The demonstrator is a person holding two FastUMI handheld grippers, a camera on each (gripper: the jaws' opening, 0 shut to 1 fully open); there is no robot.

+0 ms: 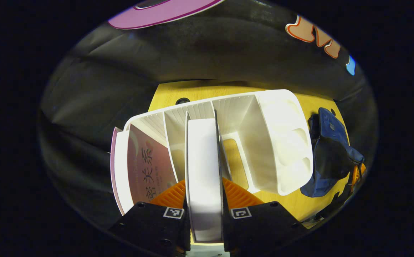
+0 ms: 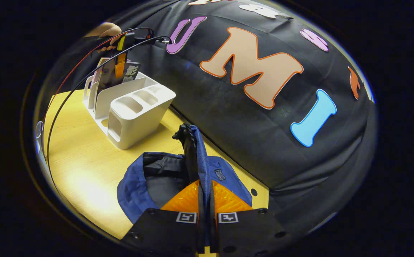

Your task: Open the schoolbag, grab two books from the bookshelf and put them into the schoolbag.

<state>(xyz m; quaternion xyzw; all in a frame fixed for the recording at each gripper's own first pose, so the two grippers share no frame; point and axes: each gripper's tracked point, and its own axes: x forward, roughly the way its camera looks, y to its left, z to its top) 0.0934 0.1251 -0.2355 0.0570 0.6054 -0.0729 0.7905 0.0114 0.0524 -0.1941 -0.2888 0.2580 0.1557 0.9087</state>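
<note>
From above, a book [image 1: 203, 160] stands page-edge up in a middle slot of the white bookshelf [image 1: 281, 142], and my left gripper [image 1: 204, 189] is shut on it, an orange finger on each side. A second book [image 1: 149, 167] with a maroon cover leans in the leftmost slot. The blue schoolbag [image 1: 330, 157] lies to the right of the shelf. My right gripper [image 2: 205, 192] is shut on the schoolbag's raised flap [image 2: 196, 153], holding it upright over the dark open inside [image 2: 160, 185]. Farther off, the left gripper [image 2: 120, 66] grips the book [image 2: 108, 76] at the bookshelf [image 2: 135, 114].
The bookshelf and bag sit on a yellow wooden table [image 2: 78, 150] against the black cloth wall. The shelf's right end has small open compartments [image 1: 292, 142]. A hand [image 2: 108, 30] holds the far gripper, and thin cables [image 2: 64, 96] arc over the table's left side.
</note>
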